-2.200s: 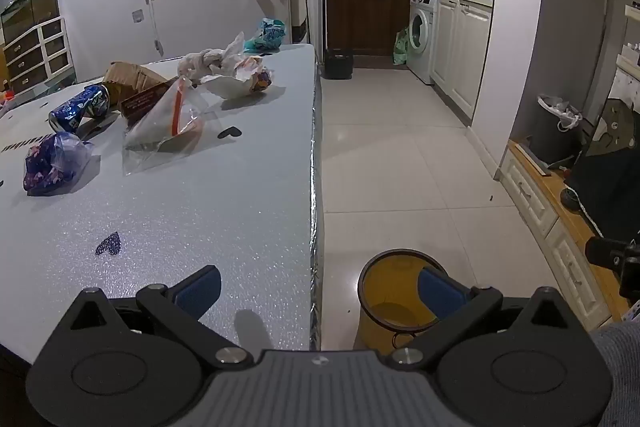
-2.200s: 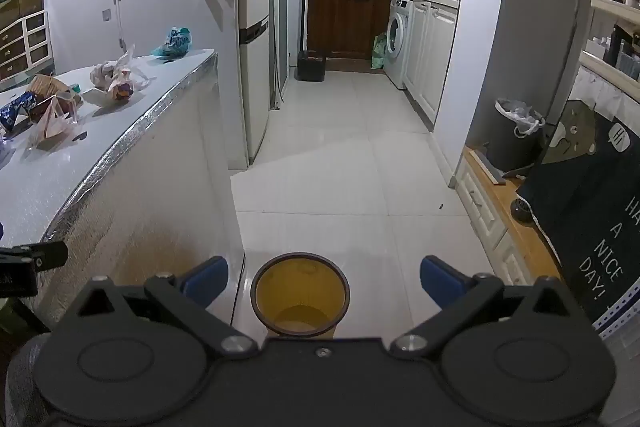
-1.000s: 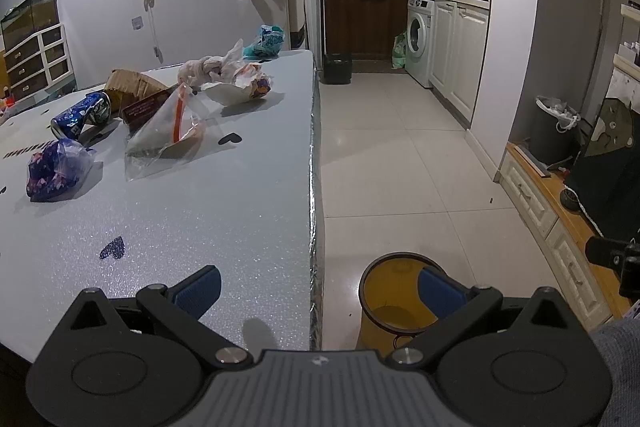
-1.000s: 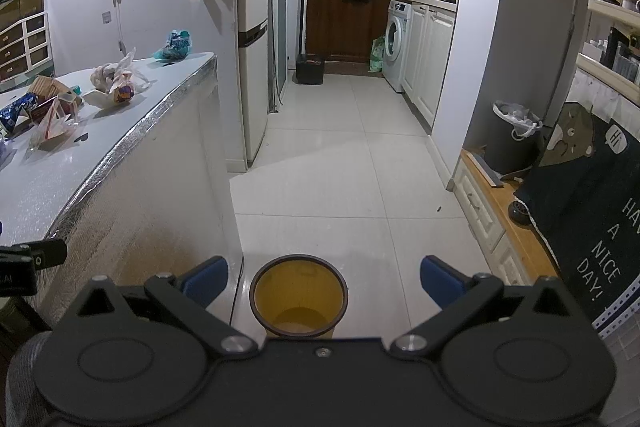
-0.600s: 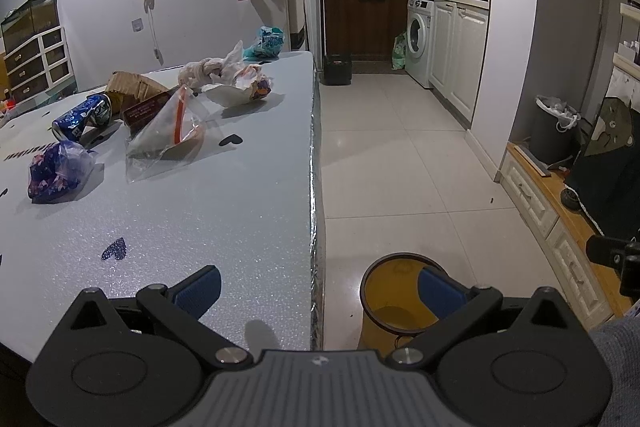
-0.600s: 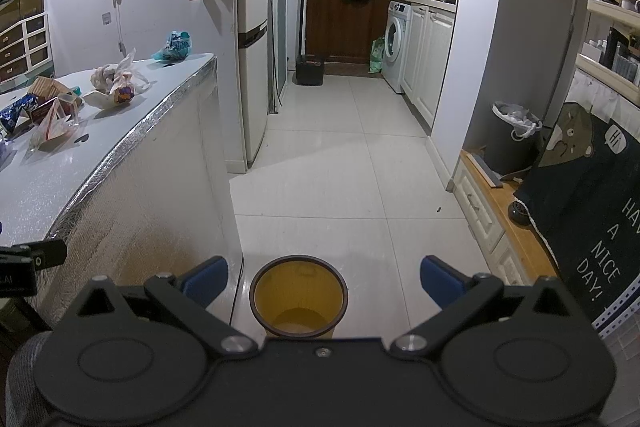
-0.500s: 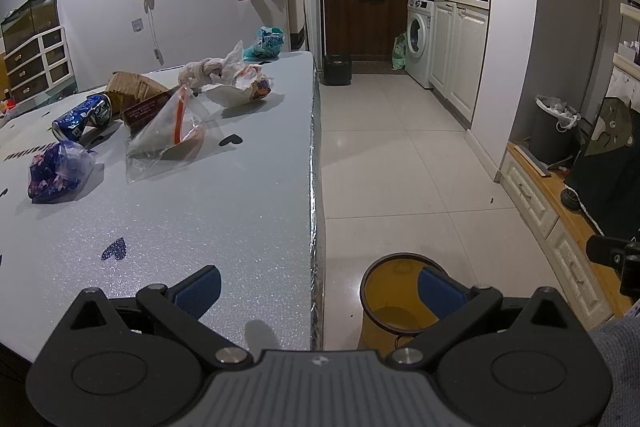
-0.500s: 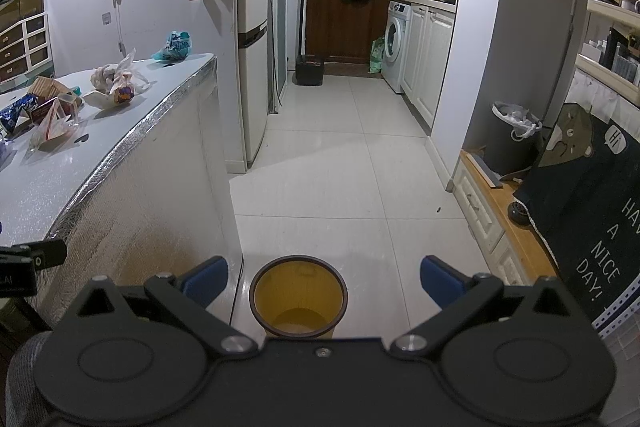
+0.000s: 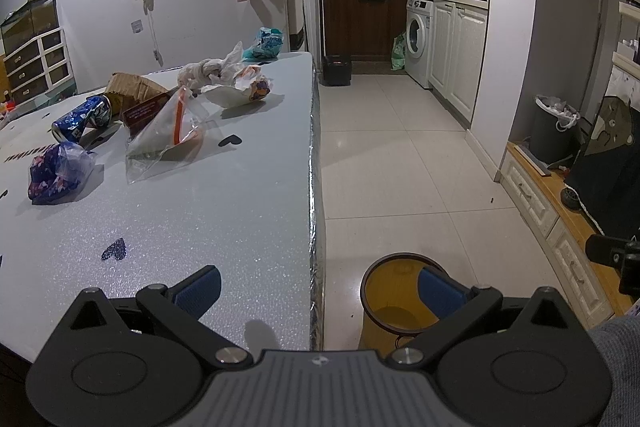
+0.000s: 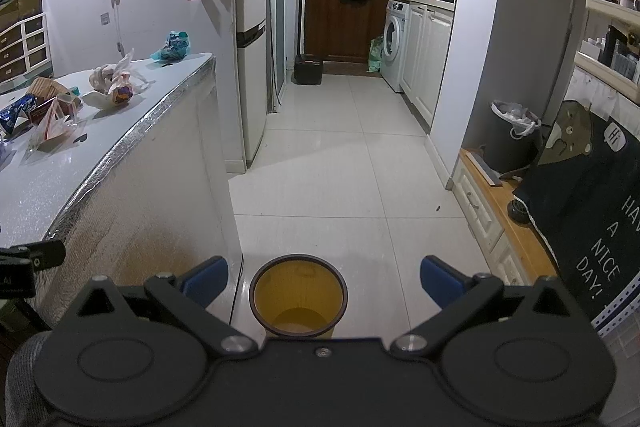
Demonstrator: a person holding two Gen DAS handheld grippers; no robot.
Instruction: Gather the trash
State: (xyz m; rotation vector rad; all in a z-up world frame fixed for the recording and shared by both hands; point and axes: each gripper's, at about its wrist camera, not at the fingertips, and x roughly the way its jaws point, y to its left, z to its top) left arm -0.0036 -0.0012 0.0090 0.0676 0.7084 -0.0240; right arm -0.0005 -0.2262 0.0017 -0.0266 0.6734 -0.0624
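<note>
Nothing much has moved since the earlier frames: both hand-held grippers hang where they were, view barely drifted.

L hand-held gripper [image 9: 318, 285]: blue-padded fingers wide apart, empty, hovering over the near right corner of the grey speckled worktop [image 9: 208, 211] w/ foil-taped edge. R finger sits over the round yellow plastic bin w/ dark rim [image 9: 394, 301], which stands on the white tiled floor [image 9: 400, 167] just right of the worktop.

R hand-held gripper [image 10: 324, 277]: fingers also wide apart, nothing held, bin directly below and between them.

Trash on worktop, well away from both grippers, going near to far:
- crumpled blue/purple plastic wrapper [image 9: 56, 173], left side
- clear zip bag w/ orange strip [image 9: 168, 143], centre
- crushed blue drink can [image 9: 82, 117], lying on its side
- dark red flat carton [image 9: 146, 111], touching the zip bag's far side
- torn brown cardboard piece [image 9: 134, 87] behind it
- white crumpled paper/plastic wad w/ an orange-purple wrapper [image 9: 228, 83]
- teal crumpled packet [image 9: 266, 45] at the far edge by the wall

Small black heart-shaped stickers [image 9: 114, 250] on the worktop near the L gripper. Grey sleeve [image 9: 616, 367] at lower right of L view.
</note>
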